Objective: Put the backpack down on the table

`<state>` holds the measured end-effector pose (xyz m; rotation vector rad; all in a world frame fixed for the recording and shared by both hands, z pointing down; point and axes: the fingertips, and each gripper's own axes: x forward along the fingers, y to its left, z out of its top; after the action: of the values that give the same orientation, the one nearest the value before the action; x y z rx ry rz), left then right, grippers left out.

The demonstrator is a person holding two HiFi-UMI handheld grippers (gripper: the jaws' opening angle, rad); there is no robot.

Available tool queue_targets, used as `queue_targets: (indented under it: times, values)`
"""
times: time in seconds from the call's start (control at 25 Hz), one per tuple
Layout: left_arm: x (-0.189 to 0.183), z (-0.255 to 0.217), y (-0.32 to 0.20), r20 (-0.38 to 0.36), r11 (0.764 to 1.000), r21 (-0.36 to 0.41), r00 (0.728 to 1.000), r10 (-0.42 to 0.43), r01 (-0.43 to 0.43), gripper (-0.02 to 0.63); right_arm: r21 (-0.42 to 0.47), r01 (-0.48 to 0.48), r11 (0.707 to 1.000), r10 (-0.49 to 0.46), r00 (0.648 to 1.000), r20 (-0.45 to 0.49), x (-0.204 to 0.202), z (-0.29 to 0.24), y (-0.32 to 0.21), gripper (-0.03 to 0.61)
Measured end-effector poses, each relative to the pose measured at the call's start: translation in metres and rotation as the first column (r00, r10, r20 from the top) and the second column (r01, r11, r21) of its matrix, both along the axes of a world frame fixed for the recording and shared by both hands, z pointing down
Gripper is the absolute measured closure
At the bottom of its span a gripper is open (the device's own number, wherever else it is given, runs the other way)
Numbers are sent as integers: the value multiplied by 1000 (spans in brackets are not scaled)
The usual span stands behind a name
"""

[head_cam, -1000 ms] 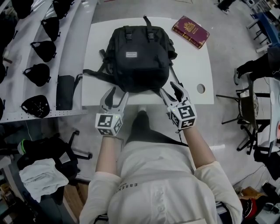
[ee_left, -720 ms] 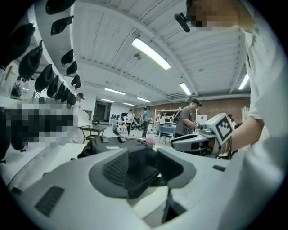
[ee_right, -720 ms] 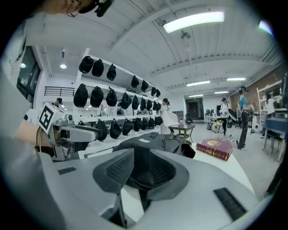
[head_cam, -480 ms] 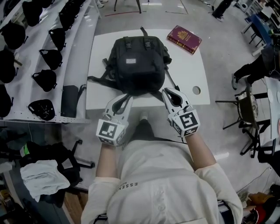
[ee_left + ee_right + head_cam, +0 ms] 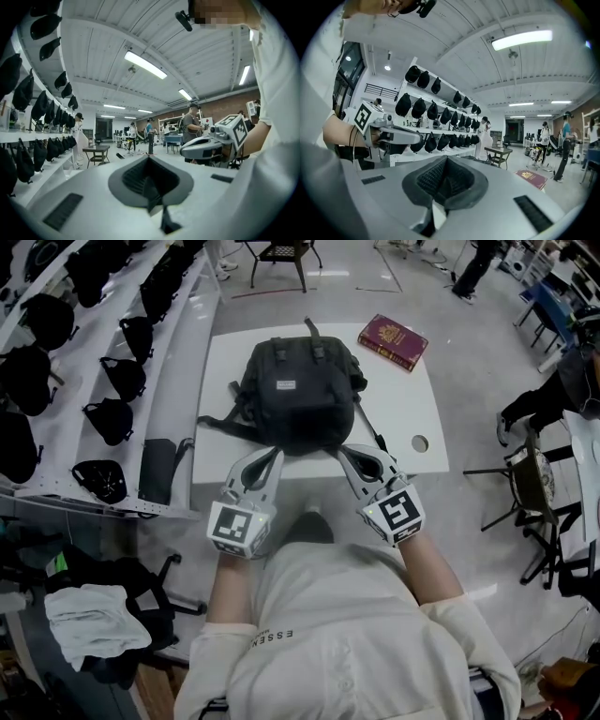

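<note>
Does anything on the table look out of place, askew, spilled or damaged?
Nothing is spilled or visibly damaged. The black backpack lies flat on the white table, but one strap trails loosely out to the table's left edge. The maroon book lies askew at the far right corner, turned against the table's edges.

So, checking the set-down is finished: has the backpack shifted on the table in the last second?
No. The black backpack still lies the same short gap from the maroon book, one strap reaching the edge of the white table.
</note>
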<state>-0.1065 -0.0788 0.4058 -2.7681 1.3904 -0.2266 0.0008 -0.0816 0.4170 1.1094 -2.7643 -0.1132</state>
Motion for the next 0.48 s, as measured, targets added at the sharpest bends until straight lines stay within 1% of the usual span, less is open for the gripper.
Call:
queue_targets:
  times: [0.12,0.48]
  values:
    - [0,-4,3,-5,1000,13,1000,1,-1,611,16,-4,1000,4,1000,10,-1,-6,2,565]
    - [0,0,10,13,1000,-1,1000,21,-21,611,21,0,1000,0,999,47,-1,-19,4,565]
